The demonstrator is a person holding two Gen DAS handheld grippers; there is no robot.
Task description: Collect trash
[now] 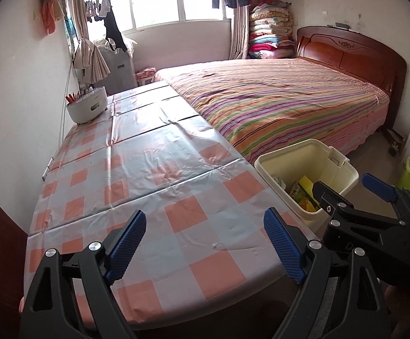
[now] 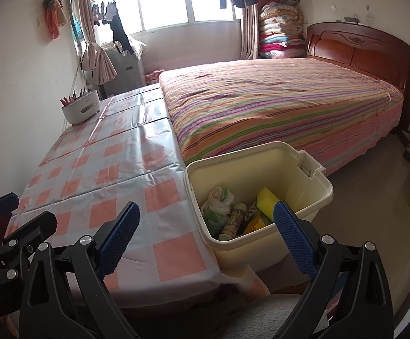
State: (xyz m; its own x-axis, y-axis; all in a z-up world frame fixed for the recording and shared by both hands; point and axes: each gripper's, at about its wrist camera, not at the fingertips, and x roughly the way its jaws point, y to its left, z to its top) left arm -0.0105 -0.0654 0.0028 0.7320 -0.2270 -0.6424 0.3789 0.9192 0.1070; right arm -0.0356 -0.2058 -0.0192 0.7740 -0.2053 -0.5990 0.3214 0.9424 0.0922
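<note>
Trash sits in the bin [image 2: 312, 197]: bag, tube, sponge. Table [image 1: 137, 175] shows no litter. Left gripper [image 1: 205, 243] and right gripper [image 2: 207, 240] both spread apart, empty. Looks nearly finished.

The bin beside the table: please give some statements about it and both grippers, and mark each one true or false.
1. The cream bin holds a yellow sponge. True.
2. The bin stands on the checked tablecloth. False: it stands beside the table's edge, lower than the top.
3. The left gripper holds a bottle. False: its jaws are open and empty.
4. The right gripper is open with nothing between its pads. True.
5. A white round container sits at the table's far left. True.
</note>
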